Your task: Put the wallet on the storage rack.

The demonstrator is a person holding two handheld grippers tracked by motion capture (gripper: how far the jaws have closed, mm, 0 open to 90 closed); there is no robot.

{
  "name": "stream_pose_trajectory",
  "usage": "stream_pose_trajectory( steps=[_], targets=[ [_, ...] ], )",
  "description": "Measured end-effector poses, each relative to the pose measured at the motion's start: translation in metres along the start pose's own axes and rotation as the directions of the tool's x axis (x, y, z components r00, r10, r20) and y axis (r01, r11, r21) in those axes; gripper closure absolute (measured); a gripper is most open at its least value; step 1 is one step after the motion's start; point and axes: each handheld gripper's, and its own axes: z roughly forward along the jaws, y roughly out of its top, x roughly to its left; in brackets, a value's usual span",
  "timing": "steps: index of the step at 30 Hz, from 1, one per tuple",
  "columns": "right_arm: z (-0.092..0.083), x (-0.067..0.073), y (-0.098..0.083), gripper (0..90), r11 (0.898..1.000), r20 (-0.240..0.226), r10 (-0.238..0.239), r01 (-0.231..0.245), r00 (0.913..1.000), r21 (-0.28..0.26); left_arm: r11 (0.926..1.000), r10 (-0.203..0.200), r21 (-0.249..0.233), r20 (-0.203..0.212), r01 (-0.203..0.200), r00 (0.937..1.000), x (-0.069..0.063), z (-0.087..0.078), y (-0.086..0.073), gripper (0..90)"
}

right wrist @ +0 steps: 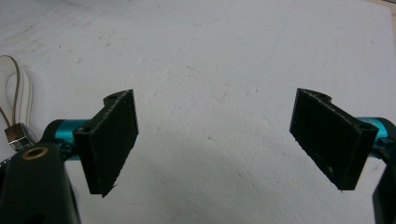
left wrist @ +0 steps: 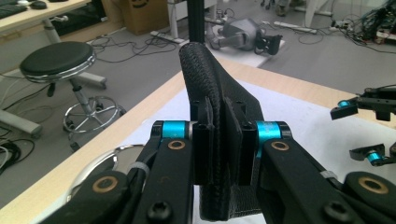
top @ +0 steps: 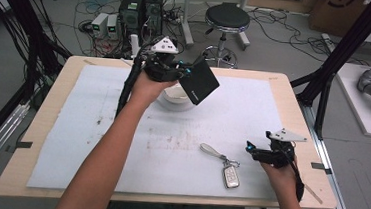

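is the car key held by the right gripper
No, the car key lies on the white mat beside the open, empty right gripper.

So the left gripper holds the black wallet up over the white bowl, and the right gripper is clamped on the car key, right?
Not quite. The right gripper holds nothing: the right gripper view shows its jaws wide apart over bare mat, with the car key lying beside it. The left gripper does hold the black wallet above the white bowl.
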Motion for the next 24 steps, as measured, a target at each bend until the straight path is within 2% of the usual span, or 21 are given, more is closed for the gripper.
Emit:
stream_pose_trajectory(
  steps=[7,14,16,18,24],
  targets=[
    [0.003,0.002,0.001,15.4,1.0,-0.005,-0.004,0.004,1.0,0.002,1.0,0.006,0.002,-0.038,-0.006,0.9993,0.009,-0.011,0.004,81.7],
    [0.003,0.002,0.001,15.4,1.0,-0.005,-0.002,0.002,1.0,0.003,0.9999,-0.001,0.011,-0.11,0.002,0.9939,0.028,-0.026,0.007,81.7],
    [0.003,0.002,0.001,15.4,1.0,-0.004,-0.003,0.003,1.0,0.003,0.9999,-0.005,0.012,-0.118,0.006,0.993,0.03,-0.027,0.007,81.7],
    [0.003,0.001,0.0,15.4,1.0,-0.002,0.0,0.0,1.0,0.006,0.9996,-0.007,0.027,-0.148,0.011,0.989,0.036,-0.027,0.007,81.7],
    [0.004,0.0,0.0,15.4,1.0,-0.003,0.005,-0.005,1.0,0.009,0.999,-0.013,0.04,-0.176,0.02,0.9843,0.045,-0.022,0.005,81.6]
  ],
)
